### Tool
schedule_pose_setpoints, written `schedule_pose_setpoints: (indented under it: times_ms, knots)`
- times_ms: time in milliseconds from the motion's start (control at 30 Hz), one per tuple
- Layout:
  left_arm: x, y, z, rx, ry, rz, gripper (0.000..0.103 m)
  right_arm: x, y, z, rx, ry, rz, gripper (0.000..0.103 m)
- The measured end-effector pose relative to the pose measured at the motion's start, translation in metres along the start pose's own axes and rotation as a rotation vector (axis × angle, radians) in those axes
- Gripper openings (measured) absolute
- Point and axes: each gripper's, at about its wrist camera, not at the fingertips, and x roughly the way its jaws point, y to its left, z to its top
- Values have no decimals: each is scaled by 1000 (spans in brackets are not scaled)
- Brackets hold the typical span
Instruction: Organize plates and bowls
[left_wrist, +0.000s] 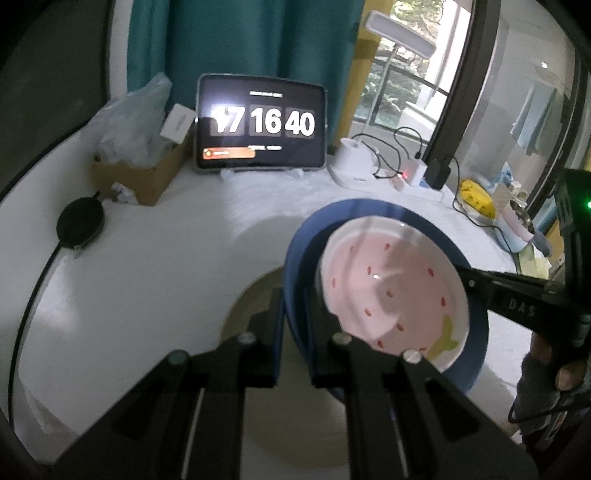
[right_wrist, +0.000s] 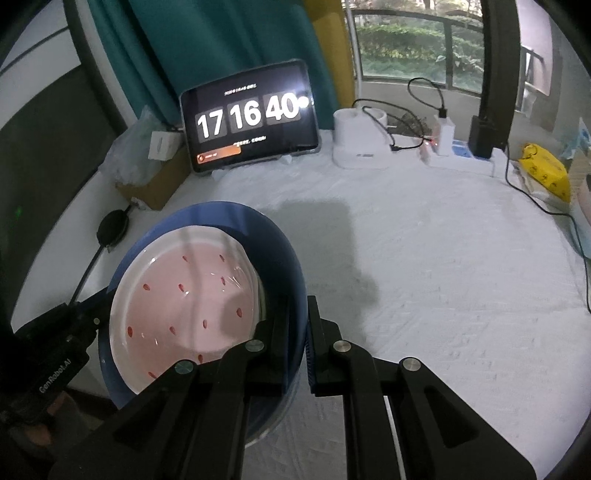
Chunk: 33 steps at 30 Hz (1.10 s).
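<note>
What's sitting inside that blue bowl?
A pink plate with red seed marks lies tilted inside the blue bowl, filling most of it. The plate covers the bowl's bottom, so anything beneath it can't be seen.

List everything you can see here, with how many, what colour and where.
bowl: one, blue, held at two rim spots
plate: one, pink with red specks, inside bowl
tablet: one, black, back of table
cardboard box: one, brown, back left
lamp base: one, white, right of tablet
yellow pack: one, far right
tablecloth: one, white
left gripper: black, shut on bowl
right gripper: black, shut on bowl
</note>
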Motion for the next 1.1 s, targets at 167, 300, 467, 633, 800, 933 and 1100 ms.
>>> schedule_pose_setpoints:
  times_ms: [167,300,467,633,800,933,1100]
  knots:
    - [3,6,-2,-2,18,16,8,9,5,0,-6,23,7,11]
    - [3,6,-1,-2,15,17,8,14,5,0,-1,33,9,11]
    - [3,5,-1,9,10,21,10,19,2,-2,1,44,-3,11]
    - [3,6,-1,6,7,25,11,20,2,-4,-7,43,-7,12]
    - [2,5,-3,10,-8,46,14,19,2,-5,-10,40,-13,13]
    - [-1,4,-7,10,-23,70,22,14,-2,-7,-6,30,-30,27]
    - [-9,4,-12,0,-41,94,27,4,-4,-10,-5,10,-34,29]
